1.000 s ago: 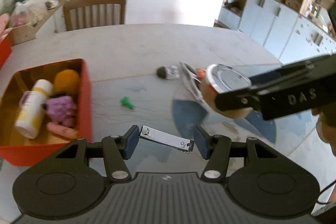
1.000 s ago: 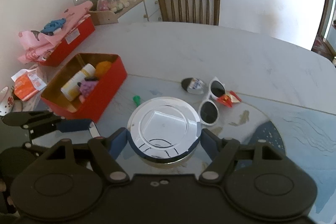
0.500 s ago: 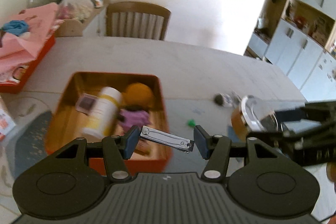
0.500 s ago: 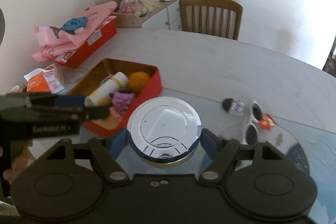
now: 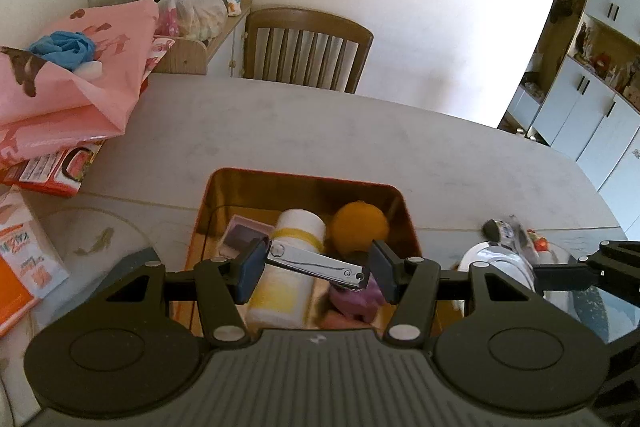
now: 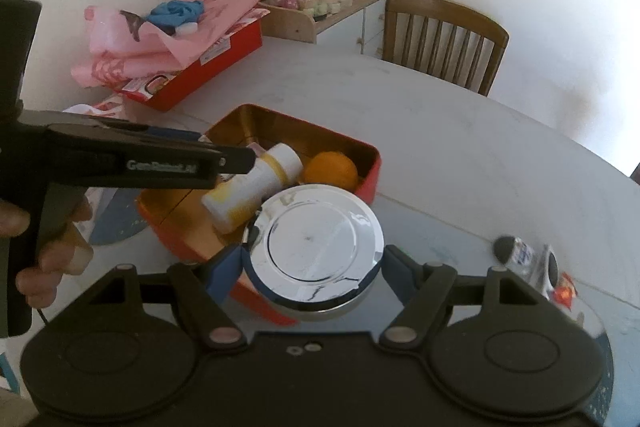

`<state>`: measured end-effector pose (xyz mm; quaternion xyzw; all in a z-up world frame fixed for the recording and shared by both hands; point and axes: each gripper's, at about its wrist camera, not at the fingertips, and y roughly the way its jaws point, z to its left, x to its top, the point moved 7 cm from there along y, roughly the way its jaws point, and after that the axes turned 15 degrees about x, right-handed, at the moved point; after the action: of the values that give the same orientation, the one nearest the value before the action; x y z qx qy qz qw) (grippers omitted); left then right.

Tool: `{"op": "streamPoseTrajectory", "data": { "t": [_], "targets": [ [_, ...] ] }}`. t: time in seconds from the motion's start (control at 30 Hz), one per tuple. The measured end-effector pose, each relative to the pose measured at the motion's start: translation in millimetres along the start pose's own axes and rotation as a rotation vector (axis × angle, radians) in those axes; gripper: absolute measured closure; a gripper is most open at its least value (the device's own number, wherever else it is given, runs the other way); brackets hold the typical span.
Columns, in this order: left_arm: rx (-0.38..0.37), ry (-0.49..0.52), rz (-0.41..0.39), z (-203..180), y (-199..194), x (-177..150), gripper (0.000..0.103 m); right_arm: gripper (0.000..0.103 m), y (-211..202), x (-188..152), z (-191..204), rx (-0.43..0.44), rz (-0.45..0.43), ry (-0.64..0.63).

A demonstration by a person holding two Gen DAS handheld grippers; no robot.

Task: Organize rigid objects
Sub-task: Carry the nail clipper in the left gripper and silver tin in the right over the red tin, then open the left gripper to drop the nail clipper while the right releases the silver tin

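While both sit over the red tin for dropping, our left gripper pinches the nail clipper endwise, right gripper clamps the round metal tin above its near corner

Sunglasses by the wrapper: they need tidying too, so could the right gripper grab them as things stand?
Probably not yet: the right gripper is shut on the round tin, so the sunglasses on the table must wait.
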<state>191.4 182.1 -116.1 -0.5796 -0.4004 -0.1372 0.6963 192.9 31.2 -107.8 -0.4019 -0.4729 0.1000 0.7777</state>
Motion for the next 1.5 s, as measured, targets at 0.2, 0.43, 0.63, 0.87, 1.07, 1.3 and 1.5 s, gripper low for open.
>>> {"op": "streamPoseTrajectory", "data": {
  "t": [0.2,0.43,0.63,0.87,1.07,1.3,1.5],
  "targets": [
    [-0.003,0.008,0.004,2,24,13,0.046,0.028,28,9,2,-0.013,0.026,-0.02],
    [-0.005,0.024,0.009,-1,51,22,0.046,0.028,46,12,7,-0.017,0.038,-0.05],
    [-0.005,0.001,0.026,3,69,22,0.046,0.028,62,10,7,-0.021,0.055,-0.065],
    [0.002,0.007,0.043,4,80,15,0.046,0.028,67,7,11,-0.03,0.063,-0.103],
    [-0.005,-0.007,0.05,7,84,13,0.046,0.027,66,5,12,-0.018,0.063,-0.096],
    [-0.02,-0.019,0.054,11,82,10,0.046,0.023,58,4,11,0.009,0.046,-0.068],
    [-0.028,-0.014,0.059,13,78,8,0.045,0.023,52,3,6,0.017,0.035,-0.024]
  ]
}}
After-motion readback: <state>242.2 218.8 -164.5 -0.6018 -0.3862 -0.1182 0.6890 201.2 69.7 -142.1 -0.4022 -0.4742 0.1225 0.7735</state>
